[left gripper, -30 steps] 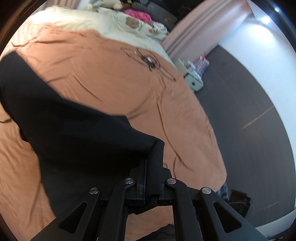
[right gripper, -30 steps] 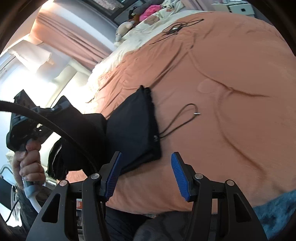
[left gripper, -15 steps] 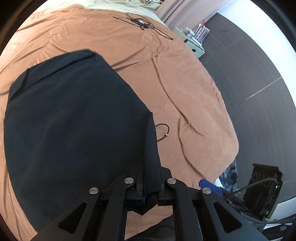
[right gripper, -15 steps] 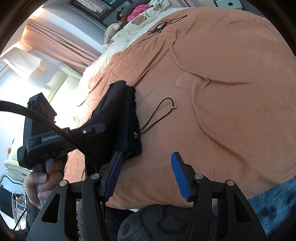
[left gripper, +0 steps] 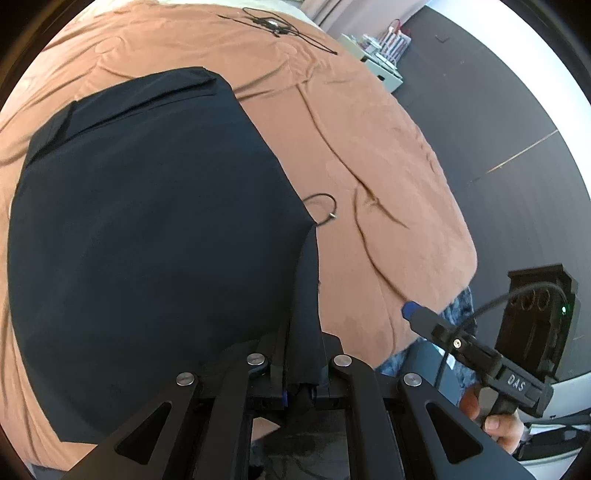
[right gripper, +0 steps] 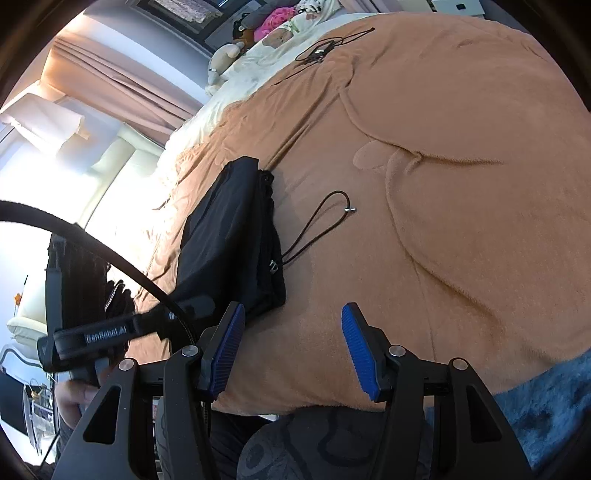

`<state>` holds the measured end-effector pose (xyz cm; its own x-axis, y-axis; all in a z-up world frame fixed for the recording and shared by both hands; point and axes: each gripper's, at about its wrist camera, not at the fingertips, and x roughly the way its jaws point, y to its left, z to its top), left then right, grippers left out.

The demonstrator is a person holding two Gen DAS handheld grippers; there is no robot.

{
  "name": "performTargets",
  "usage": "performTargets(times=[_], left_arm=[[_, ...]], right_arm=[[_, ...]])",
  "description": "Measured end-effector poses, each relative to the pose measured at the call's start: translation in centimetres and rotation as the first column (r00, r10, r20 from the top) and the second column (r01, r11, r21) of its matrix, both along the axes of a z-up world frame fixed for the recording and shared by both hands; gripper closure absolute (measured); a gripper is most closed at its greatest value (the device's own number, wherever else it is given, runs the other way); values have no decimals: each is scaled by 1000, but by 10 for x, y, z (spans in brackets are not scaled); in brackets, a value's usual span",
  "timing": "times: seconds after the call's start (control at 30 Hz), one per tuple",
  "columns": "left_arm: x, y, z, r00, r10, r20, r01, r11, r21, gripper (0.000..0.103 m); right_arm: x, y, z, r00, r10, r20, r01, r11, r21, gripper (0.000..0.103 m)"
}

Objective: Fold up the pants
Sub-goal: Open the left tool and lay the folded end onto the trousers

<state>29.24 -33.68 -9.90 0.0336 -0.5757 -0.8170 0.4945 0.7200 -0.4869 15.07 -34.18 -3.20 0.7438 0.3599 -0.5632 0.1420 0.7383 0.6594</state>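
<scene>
Left wrist view
- Your left gripper: clamped tight on a corner of the black pants; a fold of the cloth runs straight down into the pinched jaws.
- Pants: spread wide over the orange-brown blanket on the bed, filling most of the left and middle of this view, with a banded edge at the far end.
- Drawstring: a thin dark loop with a small metal tip, lying on the blanket just beside the pants' right edge.
- Your right hand: low on the right, off the bed's edge, around the handle of the other gripper.
- Far end: a tangle of black cable lies on the blanket, well apart from the pants.

Right wrist view
- Your right gripper: jaws parted with blue pads showing, nothing between them, over the near edge of the blanket.
- Pants: a dark, folded-looking bundle to the left of the gripper; the drawstring trails out to its right.
- Your left gripper: lower left, beside the pants' near end; its jaws are hidden here.
</scene>
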Motion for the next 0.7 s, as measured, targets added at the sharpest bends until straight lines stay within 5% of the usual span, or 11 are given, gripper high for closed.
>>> performTargets(times=[0.07, 0.13, 0.2, 0.23, 0.37, 0.7], left_arm=[[-4, -3, 1, 1000, -12, 8, 12, 1000, 6, 92], [-4, -2, 3, 1000, -18, -15, 18, 1000, -13, 77], [-2, 1, 5, 999, -9, -43, 7, 999, -44, 50], [-1, 5, 11, 1000, 4, -27, -6, 998, -56, 47], [4, 24, 23, 999, 36, -14, -37, 996, -85, 46], [32, 97, 21, 977, 209, 46, -208, 978, -26, 46]], right_arm=[[0, 0, 1, 1000, 0, 0, 0, 1000, 0, 50], [0, 0, 3, 1000, 1, 1, -1, 1000, -2, 50], [0, 1, 4, 1000, 7, 5, -7, 1000, 5, 50], [2, 1, 5, 1000, 11, 8, -11, 1000, 9, 50], [7, 5, 11, 1000, 19, 21, -20, 1000, 7, 50], [49, 28, 11, 997, 83, 6, -83, 996, -7, 50]])
